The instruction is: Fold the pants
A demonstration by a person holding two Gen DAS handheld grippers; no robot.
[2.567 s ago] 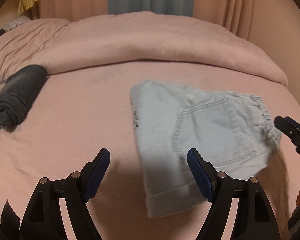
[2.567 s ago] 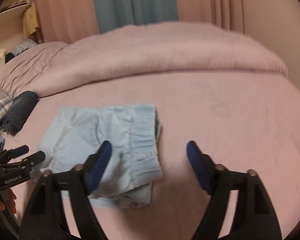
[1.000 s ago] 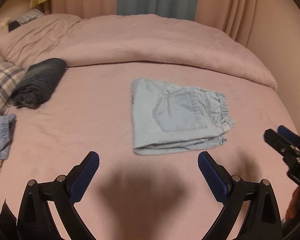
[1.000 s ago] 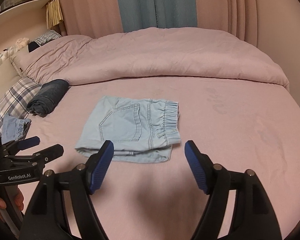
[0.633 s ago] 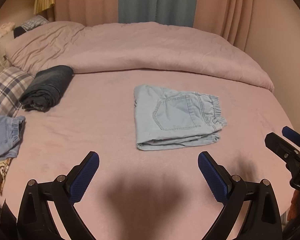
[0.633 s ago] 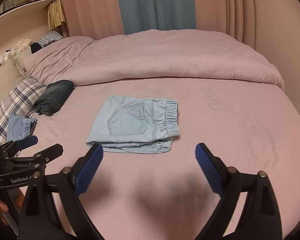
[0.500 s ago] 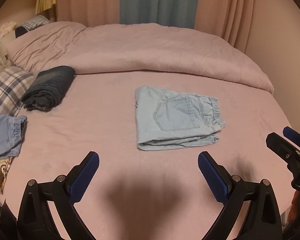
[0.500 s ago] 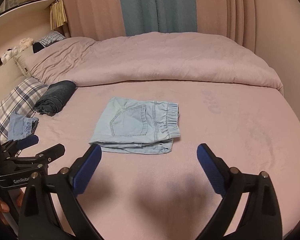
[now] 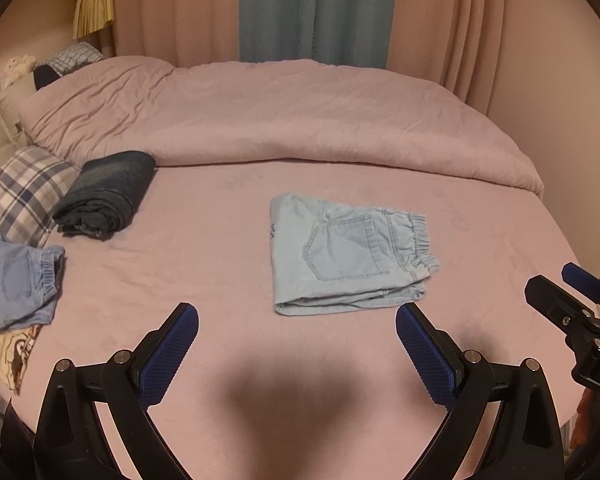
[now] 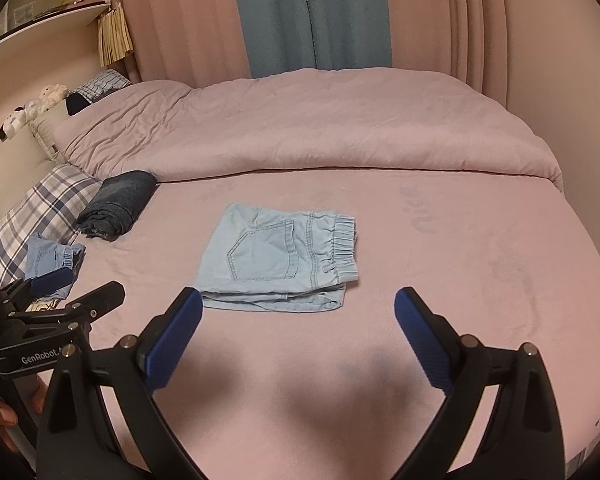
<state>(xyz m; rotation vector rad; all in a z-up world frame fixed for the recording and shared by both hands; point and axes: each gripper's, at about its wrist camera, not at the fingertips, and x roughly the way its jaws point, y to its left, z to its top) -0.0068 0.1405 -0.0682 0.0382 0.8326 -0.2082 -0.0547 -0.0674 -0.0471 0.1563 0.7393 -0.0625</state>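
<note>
Light blue denim pants [image 9: 346, 254] [image 10: 282, 262] lie folded into a flat rectangle on the pink bed sheet [image 9: 204, 280], back pocket up, elastic waistband to the right. My left gripper [image 9: 298, 340] hangs open above the sheet, short of the folded pants, with nothing between its blue pads. My right gripper [image 10: 298, 320] is open too, equally clear of the fabric, and empty. Each gripper appears at the edge of the other's view: the right gripper [image 9: 572, 300] and the left gripper [image 10: 72, 292].
A rolled dark denim garment [image 9: 106, 194] lies at the left by a plaid pillow [image 9: 18, 196]. A folded blue garment [image 9: 22, 280] sits nearer on the left. A bunched pink duvet [image 9: 292, 120] covers the far half of the bed; curtains [image 9: 312, 8] hang behind.
Both grippers have drawn up and back from the folded pants, which now look smaller and farther. The right gripper's jaws widened a second ago. The pants lie still.
</note>
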